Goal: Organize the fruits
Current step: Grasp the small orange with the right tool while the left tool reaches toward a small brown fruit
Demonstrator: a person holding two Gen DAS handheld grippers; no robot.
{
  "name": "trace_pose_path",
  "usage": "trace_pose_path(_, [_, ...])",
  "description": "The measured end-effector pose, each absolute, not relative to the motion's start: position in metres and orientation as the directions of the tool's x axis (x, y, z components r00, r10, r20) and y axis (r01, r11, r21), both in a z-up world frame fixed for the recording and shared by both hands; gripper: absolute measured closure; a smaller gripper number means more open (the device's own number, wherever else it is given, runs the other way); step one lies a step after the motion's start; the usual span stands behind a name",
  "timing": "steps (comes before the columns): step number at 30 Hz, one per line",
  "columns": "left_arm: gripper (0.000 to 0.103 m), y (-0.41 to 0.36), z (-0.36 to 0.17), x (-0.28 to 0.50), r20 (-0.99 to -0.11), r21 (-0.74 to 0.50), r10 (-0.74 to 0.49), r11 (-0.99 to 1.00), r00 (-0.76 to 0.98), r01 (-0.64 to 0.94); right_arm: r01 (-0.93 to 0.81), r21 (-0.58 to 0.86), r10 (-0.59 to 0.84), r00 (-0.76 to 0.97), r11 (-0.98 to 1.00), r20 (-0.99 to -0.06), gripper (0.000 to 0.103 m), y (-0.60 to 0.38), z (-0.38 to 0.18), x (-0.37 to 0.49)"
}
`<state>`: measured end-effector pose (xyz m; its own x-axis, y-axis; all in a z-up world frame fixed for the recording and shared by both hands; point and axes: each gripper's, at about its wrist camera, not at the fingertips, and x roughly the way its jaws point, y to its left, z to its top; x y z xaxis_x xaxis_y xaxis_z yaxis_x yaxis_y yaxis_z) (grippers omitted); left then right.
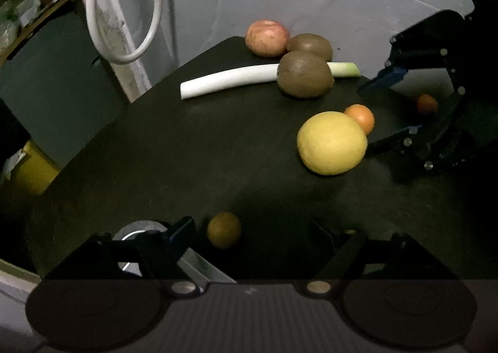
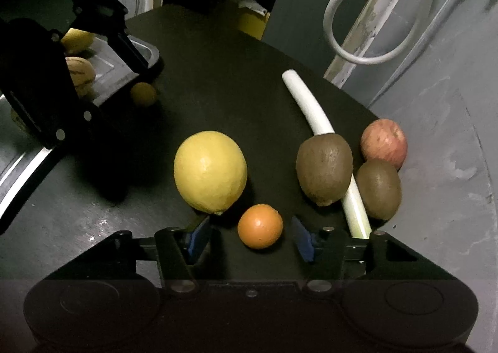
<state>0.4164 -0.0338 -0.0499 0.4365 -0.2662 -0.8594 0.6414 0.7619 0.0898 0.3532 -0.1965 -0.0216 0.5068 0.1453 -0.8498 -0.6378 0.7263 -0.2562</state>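
While the left gripper (image 1: 249, 228) hangs spread wide near a small yellowish fruit (image 1: 223, 229), the lemon (image 2: 210, 171) lies mid-table, the small orange (image 2: 260, 226) sits between the parted fingers of the right gripper (image 2: 250, 236), untouched, and two kiwis (image 2: 324, 168) flank the leek (image 2: 311, 107) beside an apple (image 2: 383, 143)

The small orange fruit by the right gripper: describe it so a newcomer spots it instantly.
On the black table, look just ahead of the open right gripper. The small orange fruit sits there beside the big yellow lemon. It is the only orange one, smaller than the lemon and kiwis.
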Motion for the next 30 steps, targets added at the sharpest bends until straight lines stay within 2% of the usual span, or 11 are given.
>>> trace_pose_path(3, [0.022,-0.032,-0.052,0.419,-0.865,0.071,-0.264,0.776,0.426,0.626,-0.632,-0.239,0.146,0.495,0.737,-0.857,0.048,-0.198,-0.026,0.358])
trace_pose_path(12, [0.035,-0.029,-0.058,0.423,-0.863,0.038,-0.274,0.802,0.424,0.596,-0.586,-0.182,0.171,0.495,0.79,-0.852,0.052,-0.207,-0.03,0.365])
trace_pose_path(15, [0.041,-0.03,-0.059,0.423,-0.86,0.037,-0.279,0.801,0.427,0.598,-0.58,-0.18,0.173,0.5,0.794,-0.849,0.055,-0.209,-0.03,0.365])
trace_pose_path(20, [0.06,-0.032,-0.063,0.424,-0.861,0.014,-0.291,0.807,0.418,0.591,-0.561,-0.177,0.175,0.517,0.809,-0.838,0.065,-0.212,-0.028,0.364])
trace_pose_path(25, [0.067,-0.037,-0.065,0.42,-0.851,-0.006,-0.312,0.81,0.422,0.587,-0.544,-0.171,0.174,0.524,0.821,-0.834,0.067,-0.215,-0.027,0.361])
trace_pose_path(30, [0.067,-0.045,-0.065,0.418,-0.847,-0.017,-0.321,0.813,0.424,0.582,-0.53,-0.163,0.172,0.526,0.833,-0.833,0.067,-0.216,-0.028,0.362])
